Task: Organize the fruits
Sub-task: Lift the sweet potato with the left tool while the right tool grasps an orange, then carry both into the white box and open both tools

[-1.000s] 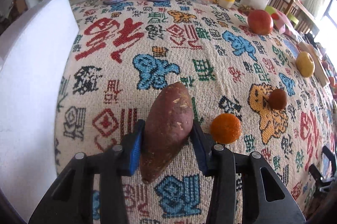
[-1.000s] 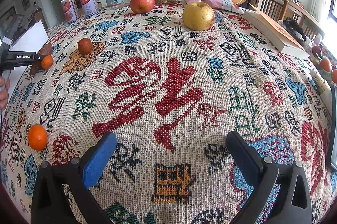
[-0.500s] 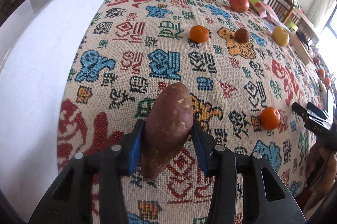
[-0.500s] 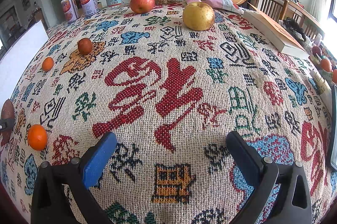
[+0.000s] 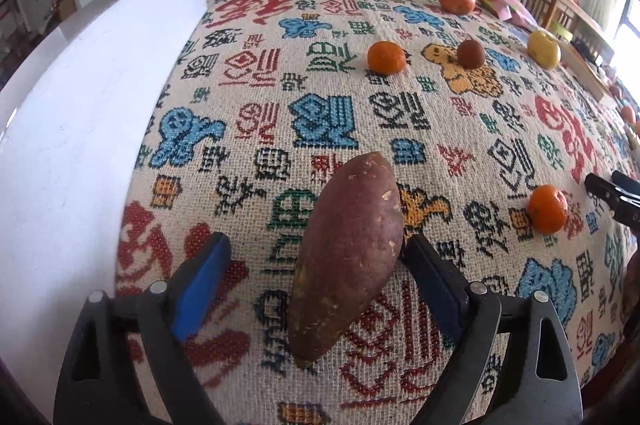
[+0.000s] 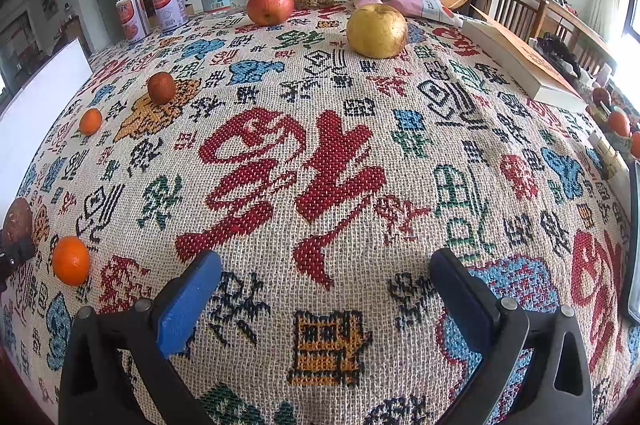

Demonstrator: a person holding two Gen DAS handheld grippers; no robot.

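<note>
The left gripper (image 5: 316, 279) stands wide around the sweet potato (image 5: 346, 257), which lies on the tablecloth (image 5: 320, 85) near the tangerine (image 5: 546, 209) (probably just set down); the right gripper (image 6: 324, 287) hangs wide, empty

The left gripper (image 5: 316, 281) is hanging with fingers spread wide; the right gripper (image 6: 324, 289) is gaping too, holding nothing.

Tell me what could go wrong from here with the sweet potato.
1. The left tool stands open around the sweet potato, but its right finger looks close against it; pulling back could drag or roll it.
2. It tapers at both ends, so it may roll toward the near orange.
</note>
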